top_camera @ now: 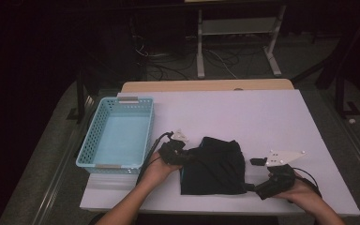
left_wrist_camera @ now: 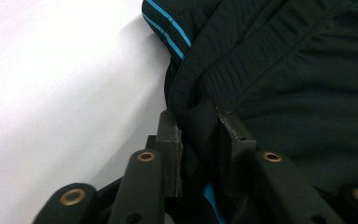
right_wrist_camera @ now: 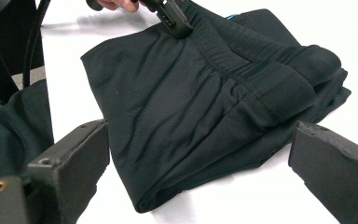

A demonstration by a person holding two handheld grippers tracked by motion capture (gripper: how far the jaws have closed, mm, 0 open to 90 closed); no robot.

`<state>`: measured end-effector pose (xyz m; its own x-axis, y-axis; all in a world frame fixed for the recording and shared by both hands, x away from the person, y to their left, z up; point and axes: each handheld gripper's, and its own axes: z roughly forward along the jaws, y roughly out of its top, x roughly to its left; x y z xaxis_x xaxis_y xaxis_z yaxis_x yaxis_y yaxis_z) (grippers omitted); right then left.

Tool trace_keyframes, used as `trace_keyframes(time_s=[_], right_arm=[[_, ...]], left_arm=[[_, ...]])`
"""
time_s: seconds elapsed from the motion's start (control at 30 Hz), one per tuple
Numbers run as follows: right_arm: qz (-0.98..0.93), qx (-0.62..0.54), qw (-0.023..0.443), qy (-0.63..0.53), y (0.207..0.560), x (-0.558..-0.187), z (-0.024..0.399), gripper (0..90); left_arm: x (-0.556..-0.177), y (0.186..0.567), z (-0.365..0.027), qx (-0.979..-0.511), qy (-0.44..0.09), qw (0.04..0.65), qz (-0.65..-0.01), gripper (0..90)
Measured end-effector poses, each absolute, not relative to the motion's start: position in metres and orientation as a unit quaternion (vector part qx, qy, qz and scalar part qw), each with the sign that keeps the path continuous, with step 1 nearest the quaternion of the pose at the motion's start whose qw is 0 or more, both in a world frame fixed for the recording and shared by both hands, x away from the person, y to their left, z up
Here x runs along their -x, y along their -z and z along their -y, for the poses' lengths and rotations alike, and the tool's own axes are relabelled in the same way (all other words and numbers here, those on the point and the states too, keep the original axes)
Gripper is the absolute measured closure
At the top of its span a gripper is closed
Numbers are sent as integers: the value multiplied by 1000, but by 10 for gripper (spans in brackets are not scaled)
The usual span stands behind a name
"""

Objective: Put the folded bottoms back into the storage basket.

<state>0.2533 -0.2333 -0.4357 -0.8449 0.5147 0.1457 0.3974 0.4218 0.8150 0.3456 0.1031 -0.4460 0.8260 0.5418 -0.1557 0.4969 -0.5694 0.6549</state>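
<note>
Surface: white table [top_camera: 262,122], brightly lit against a dark room; cables and a metal stand lie on the floor beyond its far edge
Left gripper [top_camera: 180,152]: jaws clenched on a fold of the black shorts [top_camera: 213,166]; in the left gripper view the two pads pinch the bunched cloth at the elastic waistband [left_wrist_camera: 200,93], with fabric pressed between them
Left gripper, position: at the left edge of the garment, held by the person's left hand [top_camera: 157,171], its cable running back toward the table's near edge
Right gripper [top_camera: 255,161]: jaws released and standing wide apart; in the right gripper view the two black pads [right_wrist_camera: 331,158] frame the near edge of the shorts without touching them
Right gripper, position: just beside the right edge of the garment, held by the person's right hand [top_camera: 302,192], grey three-cornered plate on top
Black shorts: lying folded and flat on the table, near its front edge, between the two grippers; thin blue stripes [left_wrist_camera: 170,28] show on one side
Blue basket [top_camera: 91,136]: perforated plastic, standing at the table's left side, near the left gripper but apart from the shorts
</note>
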Motion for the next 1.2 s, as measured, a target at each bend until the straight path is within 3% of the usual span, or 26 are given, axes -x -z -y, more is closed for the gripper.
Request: trace_keyframes(time_s=[0.8, 1.2], right_arm=[[-869, -275, 39, -408, 440, -230, 229, 153], [-896, -253, 36, -363, 447, -228, 222, 406]], left_arm=[[-346, 445, -103, -887, -28, 357, -291, 747], [-347, 446, -103, -886, -26, 359, -291, 745]])
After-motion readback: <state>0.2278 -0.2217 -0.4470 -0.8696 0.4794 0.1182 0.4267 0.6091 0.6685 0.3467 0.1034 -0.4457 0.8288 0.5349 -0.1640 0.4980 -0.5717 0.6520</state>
